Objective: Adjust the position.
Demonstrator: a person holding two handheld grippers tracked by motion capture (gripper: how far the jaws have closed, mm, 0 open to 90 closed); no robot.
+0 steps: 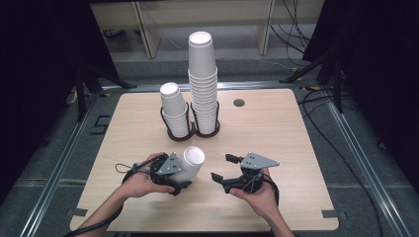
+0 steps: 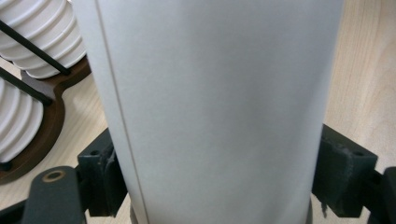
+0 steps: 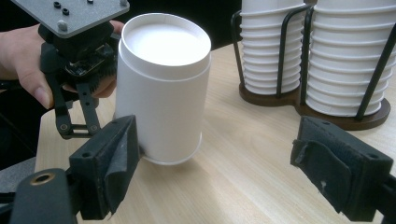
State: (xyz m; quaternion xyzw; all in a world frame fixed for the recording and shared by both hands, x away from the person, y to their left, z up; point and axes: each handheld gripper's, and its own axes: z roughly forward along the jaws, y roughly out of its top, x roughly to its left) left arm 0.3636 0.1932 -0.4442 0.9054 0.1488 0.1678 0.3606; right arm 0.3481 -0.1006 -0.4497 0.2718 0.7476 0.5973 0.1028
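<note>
- The jaws of the left gripper (image 1: 179, 174) are closed on a white paper cup (image 1: 190, 164); in the left gripper view the two black pads press on both sides of the cup wall (image 2: 210, 107), one at the lower left and one at the lower right.
- The cup stands out in front of these jaws, tilted, with its closed bottom end turned up and away from the hand. In the right gripper view its rim end (image 3: 170, 158) is very close to the wooden surface (image 1: 276, 128); I cannot tell if it touches it.
- A vertical seam line runs along the cup wall near the left pad.
- The jaws of the right gripper (image 1: 223, 168) stand wide open and hold nothing. In the right gripper view the cup (image 3: 163, 88) is just beyond the left pad, not between the two pads, and bare surface (image 3: 243, 158) lies between them.
- The right gripper is just beside the left one, and its open jaws point toward the cup.
- Beyond both pairs of jaws, farther on the surface, stands a dark double cup holder (image 1: 193, 129) with two stacks of white paper cups: a short stack (image 1: 174, 109) on the left and a tall stack (image 1: 203, 81) on the right.
- A hand (image 1: 141, 181) holds the left gripper and another hand (image 1: 257, 195) holds the right one.
</note>
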